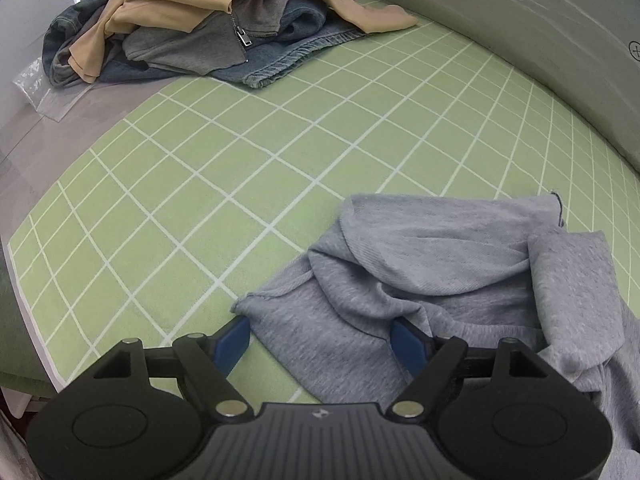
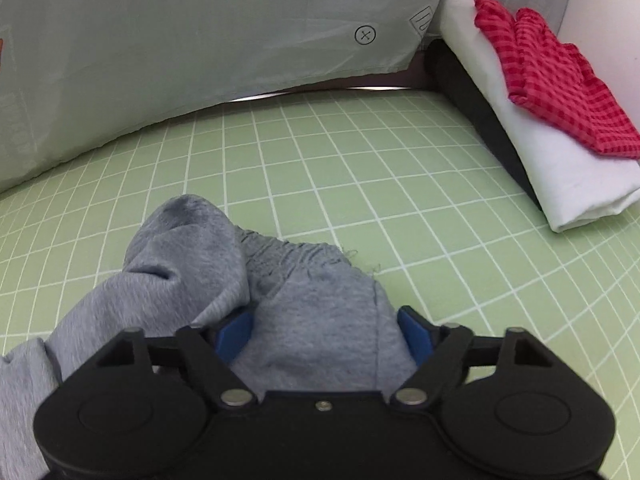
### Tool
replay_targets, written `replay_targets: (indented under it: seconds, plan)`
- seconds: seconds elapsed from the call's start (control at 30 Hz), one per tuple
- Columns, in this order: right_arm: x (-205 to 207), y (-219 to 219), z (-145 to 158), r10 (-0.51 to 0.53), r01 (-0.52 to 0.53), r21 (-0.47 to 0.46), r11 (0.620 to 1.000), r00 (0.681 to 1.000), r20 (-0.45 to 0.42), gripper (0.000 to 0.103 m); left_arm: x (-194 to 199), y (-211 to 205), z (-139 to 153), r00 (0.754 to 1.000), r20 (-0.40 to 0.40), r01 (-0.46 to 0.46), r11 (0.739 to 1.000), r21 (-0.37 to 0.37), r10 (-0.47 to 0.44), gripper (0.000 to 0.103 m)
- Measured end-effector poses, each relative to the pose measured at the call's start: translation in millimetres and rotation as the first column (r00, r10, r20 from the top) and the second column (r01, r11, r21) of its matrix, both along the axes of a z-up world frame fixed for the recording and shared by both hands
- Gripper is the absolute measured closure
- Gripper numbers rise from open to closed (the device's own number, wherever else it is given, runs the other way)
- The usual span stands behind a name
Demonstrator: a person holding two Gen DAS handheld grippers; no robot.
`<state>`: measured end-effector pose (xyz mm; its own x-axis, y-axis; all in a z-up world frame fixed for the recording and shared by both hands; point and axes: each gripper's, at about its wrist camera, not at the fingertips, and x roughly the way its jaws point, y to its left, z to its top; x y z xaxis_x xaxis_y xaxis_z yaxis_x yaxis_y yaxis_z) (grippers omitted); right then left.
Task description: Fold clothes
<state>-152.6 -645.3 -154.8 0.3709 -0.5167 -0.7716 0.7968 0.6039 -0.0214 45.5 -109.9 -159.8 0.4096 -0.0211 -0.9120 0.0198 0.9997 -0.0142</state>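
Note:
A crumpled light grey garment point(image 1: 440, 272) lies on the green grid mat point(image 1: 240, 160). In the left wrist view my left gripper point(image 1: 322, 336) stands open wide, pointing steeply down. A flat corner of the grey cloth lies between its blue pads point(image 1: 236, 336), which do not squeeze it. In the right wrist view the same garment point(image 2: 192, 264) is bunched into a hump. My right gripper point(image 2: 326, 332) straddles a thick fold of it. That fold fills the gap and brushes the blue pads point(image 2: 416, 332), but the jaws stand well apart and I see no pinch.
A pile of unfolded clothes point(image 1: 192, 28), tan, grey and denim, sits at the mat's far left corner beside a clear plastic bag point(image 1: 36, 88). A folded white cloth point(image 2: 540, 152) with a red checked cloth point(image 2: 560, 92) on top lies at the right edge. A pale sheet point(image 2: 200, 40) hangs behind the mat.

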Motion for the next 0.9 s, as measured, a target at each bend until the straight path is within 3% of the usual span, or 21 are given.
replay_targets:
  seconds: [0.1,0.17,0.27,0.37,0.43,0.47,0.53,0.6,0.63,0.7,0.73,0.77,0.8,0.9]
  plan:
    - [12.4,-13.1,4.5,0.055,-0.055,0.005,0.998,0.998,-0.002,0.088,0.9,-0.9,-1.2,1.0,0.011,-0.004,1.0,0.003,0.004,0.022]
    - [17.6,-30.5,18.2,0.038,-0.037,-0.036,0.999,0.999,0.011,0.089,3.8,-0.2,-1.8,1.0,0.005,-0.006,1.0,0.003,0.006,0.02]
    - [10.5,-67.8,55.8,-0.112,0.125,-0.151,0.981,0.989,0.095,0.09,8.3,1.6,-2.7,1.0,0.001,-0.012,1.0,0.002,0.012,0.017]
    - [-13.8,-102.9,96.3,-0.299,0.347,-0.233,0.908,0.929,0.219,0.089,9.6,3.6,-3.7,1.0,0.002,-0.017,1.0,0.001,0.017,0.015]
    - [-24.0,-113.9,106.7,-0.336,0.391,-0.274,0.879,0.914,0.226,0.086,8.4,3.5,-4.3,1.0,0.009,-0.015,1.0,0.003,0.015,0.015]
    - [-28.2,-118.2,107.4,-0.33,0.378,-0.264,0.887,0.921,0.208,0.081,7.5,3.7,-4.5,1.0,0.013,-0.014,1.0,0.004,0.014,0.015]
    - [-37.8,-113.7,102.0,-0.305,0.34,-0.234,0.911,0.937,0.172,0.055,5.8,5.5,-4.7,1.0,0.018,-0.007,1.0,0.001,0.007,0.015]
    - [-49.0,-95.9,92.1,-0.262,0.289,-0.214,0.933,0.954,0.146,0.047,4.5,6.5,-4.1,1.0,0.025,-0.008,1.0,-0.004,0.008,0.018]
    - [-55.8,-82.8,85.1,-0.253,0.276,-0.197,0.941,0.958,0.134,0.039,3.5,5.9,-3.2,0.999,0.033,-0.004,1.0,-0.005,0.004,0.024]
    - [-68.8,-54.4,69.6,-0.243,0.26,-0.144,0.955,0.962,0.124,0.035,1.2,3.2,0.2,0.998,0.055,0.028,1.0,-0.009,-0.028,0.043]
    - [-74.4,-38.7,61.5,-0.237,0.251,-0.117,0.961,0.964,0.12,0.035,0.6,1.4,1.9,0.997,0.061,0.049,0.999,-0.018,-0.048,0.062]
    - [-79.4,-24.6,54.0,-0.233,0.245,-0.093,0.965,0.965,0.116,0.035,1.2,-0.1,2.5,0.996,0.06,0.061,0.998,-0.026,-0.059,0.09]
    - [-83.6,-12.5,47.3,-0.232,0.241,-0.073,0.968,0.966,0.111,0.036,1.8,-1.5,3.2,0.996,0.058,0.073,0.997,-0.033,-0.071,0.099]
    - [-95.1,20.0,27.4,-0.233,0.236,-0.017,0.972,0.967,0.101,0.037,3.3,0.1,7.2,0.993,0.083,0.079,0.997,0.001,-0.078,0.099]
